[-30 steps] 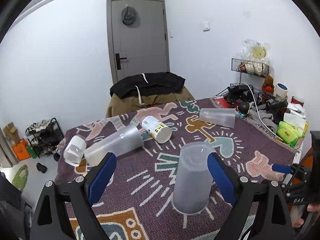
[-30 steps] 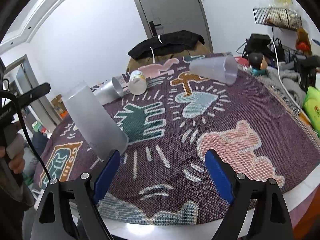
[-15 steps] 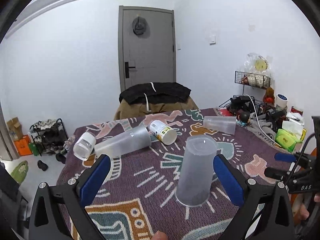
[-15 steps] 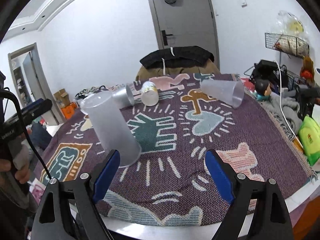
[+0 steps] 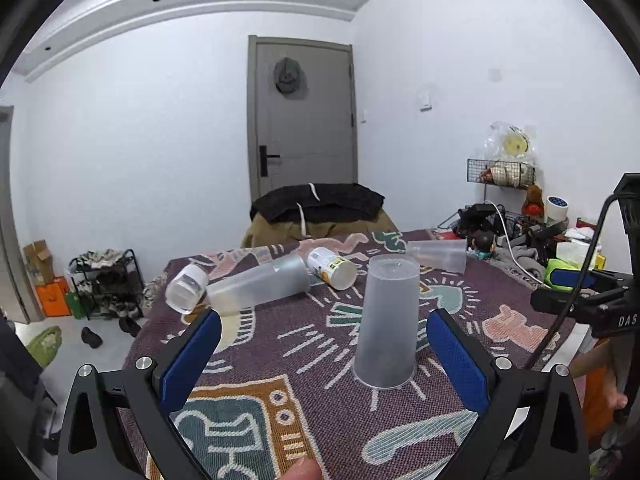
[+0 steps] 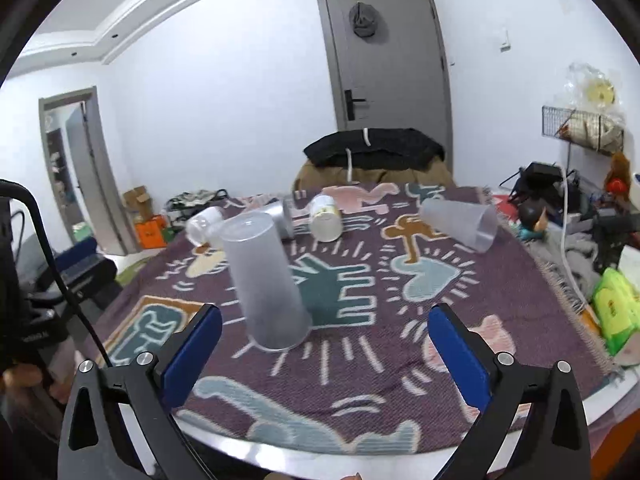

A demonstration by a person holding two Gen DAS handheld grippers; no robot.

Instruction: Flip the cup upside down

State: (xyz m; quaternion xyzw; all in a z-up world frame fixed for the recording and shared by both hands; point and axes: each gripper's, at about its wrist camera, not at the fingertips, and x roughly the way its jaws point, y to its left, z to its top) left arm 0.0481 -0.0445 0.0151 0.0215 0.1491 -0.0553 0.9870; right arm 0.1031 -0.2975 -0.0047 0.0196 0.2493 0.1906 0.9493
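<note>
A frosted plastic cup stands upside down, rim on the patterned cloth; it also shows in the right wrist view. My left gripper is open and empty, held back from the cup at the near edge. My right gripper is open and empty, above the table's front edge, the cup beyond its left finger. A second frosted cup lies on its side at the left, and a third cup lies on its side at the far right.
A white bottle with a yellow label and a small clear jar lie on the cloth behind the cups. Clutter, cables and a wire rack stand at the right. A chair with dark clothes is behind the table.
Both grippers have pulled back and risen, so the views now look more level across the table. The upside-down cup stays where it stood, free of the fingers.
</note>
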